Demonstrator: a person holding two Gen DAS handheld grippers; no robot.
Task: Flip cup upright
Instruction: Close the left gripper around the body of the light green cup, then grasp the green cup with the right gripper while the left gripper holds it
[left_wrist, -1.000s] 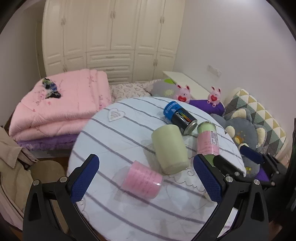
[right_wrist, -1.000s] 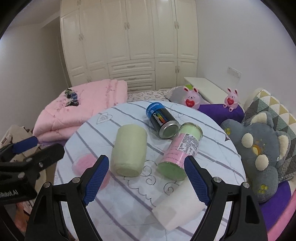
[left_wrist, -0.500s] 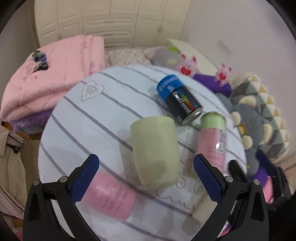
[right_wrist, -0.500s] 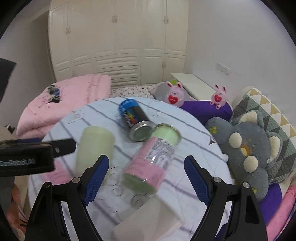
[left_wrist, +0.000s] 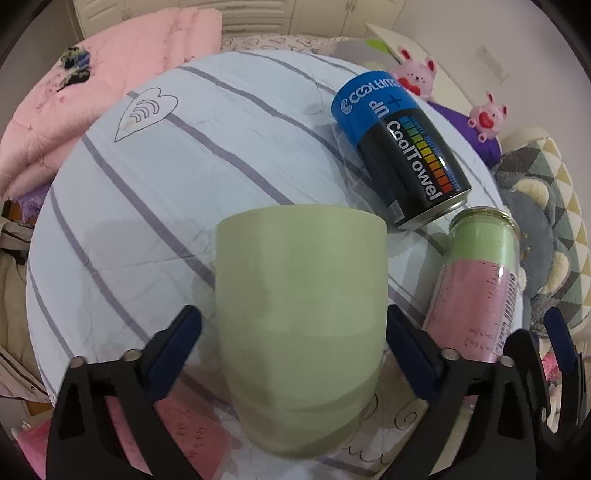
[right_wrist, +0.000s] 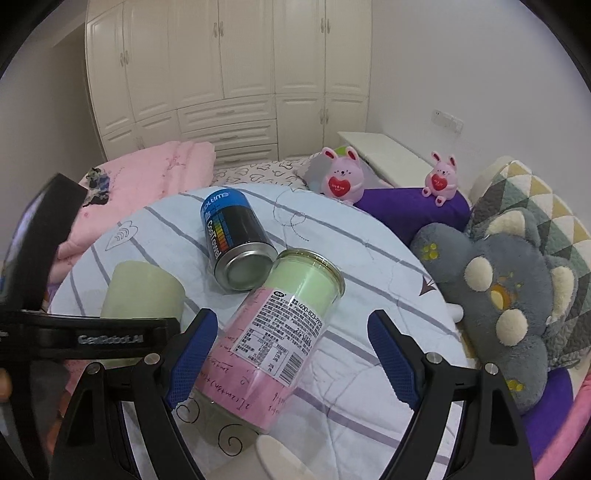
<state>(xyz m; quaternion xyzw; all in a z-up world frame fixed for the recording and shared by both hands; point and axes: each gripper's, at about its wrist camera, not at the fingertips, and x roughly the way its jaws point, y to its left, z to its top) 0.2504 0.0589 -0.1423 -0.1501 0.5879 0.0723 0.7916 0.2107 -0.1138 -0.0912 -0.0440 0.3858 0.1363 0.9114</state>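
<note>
A pale green cup (left_wrist: 299, 314) lies on its side on the round striped table (left_wrist: 166, 177). My left gripper (left_wrist: 295, 339) is open, its blue pads on either side of the cup, close to its walls but not clearly pressing. The cup also shows in the right wrist view (right_wrist: 142, 291), partly behind the left gripper's body. My right gripper (right_wrist: 288, 354) is open around a lying pink-and-green glass cup (right_wrist: 273, 339), also seen in the left wrist view (left_wrist: 476, 288). Its pads stand apart from the glass.
A blue and black CoolTowel can (left_wrist: 399, 155) lies on the table beyond both cups; it also shows in the right wrist view (right_wrist: 236, 240). A pink cup (left_wrist: 184, 439) lies by my left finger. A white cup (right_wrist: 284, 461) lies below. Plush toys (right_wrist: 498, 295) sit right; a pink quilt (right_wrist: 147, 177) lies left.
My left gripper has moved forward and down until the green cup sits between its pads. My right gripper has closed in on the pink-and-green glass cup. Both stay open.
</note>
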